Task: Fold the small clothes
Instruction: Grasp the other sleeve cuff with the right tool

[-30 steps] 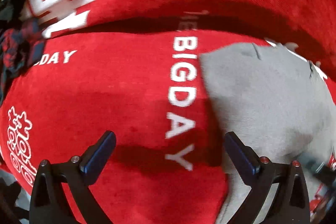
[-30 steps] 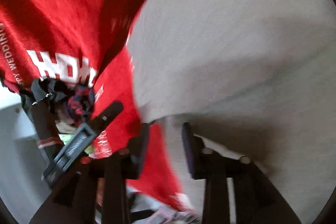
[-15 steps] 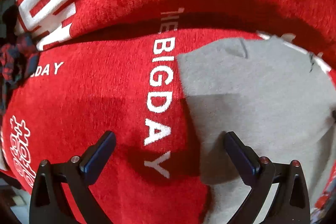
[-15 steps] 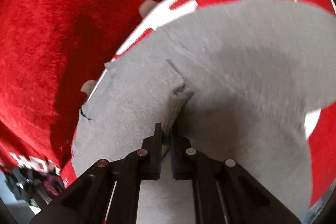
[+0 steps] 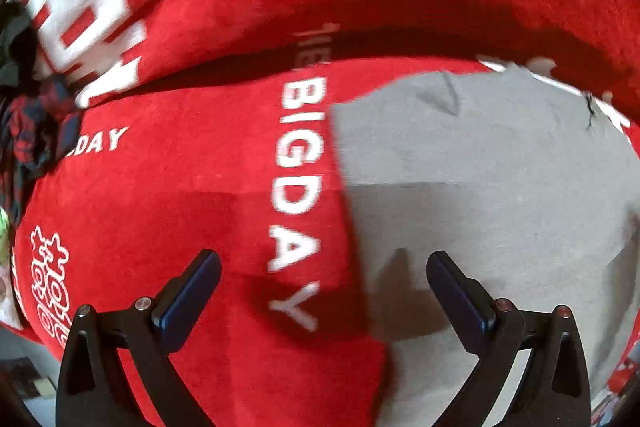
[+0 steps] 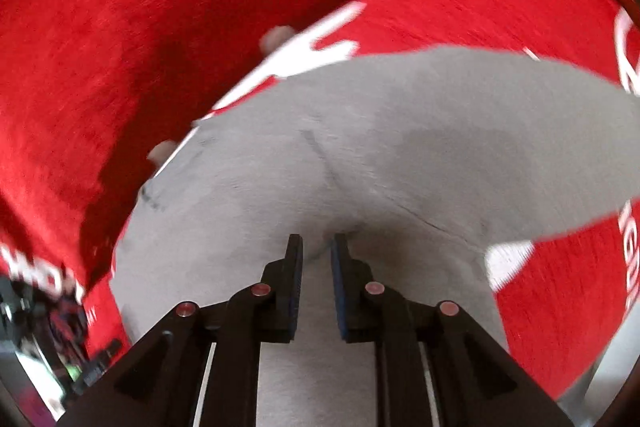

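grey garment [image 6: 400,155]: soft, light, floppy knit, spread flat on red printed cloth [image 5: 168,187] | grab a corner or hem, not the middle | right tool [image 6: 317,247] opening, nothing pinched | left tool [image 5: 324,267] wide apart, empty, over its left edge

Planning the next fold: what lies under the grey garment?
The grey knit garment lies on a red plush cloth with white lettering. Anything directly beneath the garment's middle is covered.
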